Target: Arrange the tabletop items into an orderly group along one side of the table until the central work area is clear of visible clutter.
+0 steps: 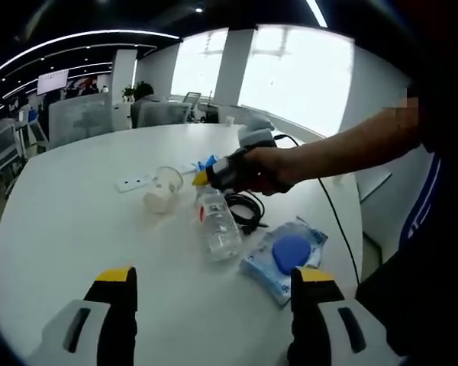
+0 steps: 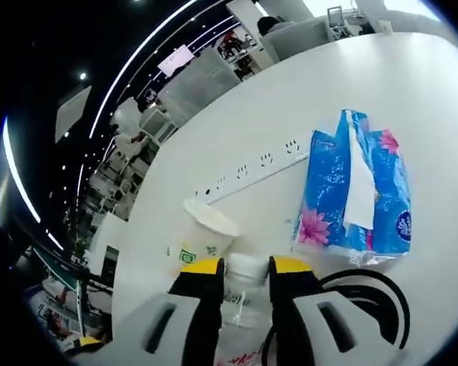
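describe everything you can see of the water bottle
The water bottle is clear plastic with a white cap and a partly red label. It lies on its side on the white table, near the paper cup and black cable. The right gripper has its fingers closed around the neck at the cap.

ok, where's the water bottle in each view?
Left gripper view: bottle lies mid-table, its cap at the right gripper.
Right gripper view: bottle at bottom centre, cap between the yellow-tipped fingers.
Shared landmark: the cup beside the bottle.
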A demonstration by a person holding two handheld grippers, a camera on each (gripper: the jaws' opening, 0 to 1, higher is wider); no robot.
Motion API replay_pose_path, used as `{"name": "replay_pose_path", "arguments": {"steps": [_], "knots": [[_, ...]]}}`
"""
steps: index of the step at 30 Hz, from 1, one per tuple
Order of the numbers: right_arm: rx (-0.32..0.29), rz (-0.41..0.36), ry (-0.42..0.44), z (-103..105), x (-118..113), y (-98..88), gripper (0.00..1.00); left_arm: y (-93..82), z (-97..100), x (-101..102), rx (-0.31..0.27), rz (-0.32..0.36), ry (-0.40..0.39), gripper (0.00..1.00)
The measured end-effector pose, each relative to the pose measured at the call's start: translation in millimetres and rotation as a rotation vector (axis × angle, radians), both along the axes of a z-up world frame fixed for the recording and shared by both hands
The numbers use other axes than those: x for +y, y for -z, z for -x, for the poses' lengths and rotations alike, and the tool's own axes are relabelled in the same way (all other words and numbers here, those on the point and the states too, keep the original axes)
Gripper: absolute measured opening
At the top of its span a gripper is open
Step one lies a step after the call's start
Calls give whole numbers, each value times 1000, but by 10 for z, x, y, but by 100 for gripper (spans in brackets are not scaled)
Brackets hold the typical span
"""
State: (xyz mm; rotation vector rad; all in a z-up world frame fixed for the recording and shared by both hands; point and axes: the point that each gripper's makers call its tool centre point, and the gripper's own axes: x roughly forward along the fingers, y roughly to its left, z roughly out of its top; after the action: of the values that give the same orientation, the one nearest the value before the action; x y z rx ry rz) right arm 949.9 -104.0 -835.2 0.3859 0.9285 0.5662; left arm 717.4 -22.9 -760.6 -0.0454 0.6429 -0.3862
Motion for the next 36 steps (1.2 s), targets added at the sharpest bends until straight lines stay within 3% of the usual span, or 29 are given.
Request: {"name": "replay_pose_path", "arguments": {"steps": [23, 30, 36], "knots": [[-158, 2, -6, 99, -63, -360, 18, -117, 164, -205, -43, -14, 23, 80], [-222, 13, -12, 353, -80, -529, 17, -119, 175, -307, -52, -25, 50, 80], [-265, 18, 1, 432, -80, -669, 17, -125, 134, -394, -66, -22, 64, 79]]}}
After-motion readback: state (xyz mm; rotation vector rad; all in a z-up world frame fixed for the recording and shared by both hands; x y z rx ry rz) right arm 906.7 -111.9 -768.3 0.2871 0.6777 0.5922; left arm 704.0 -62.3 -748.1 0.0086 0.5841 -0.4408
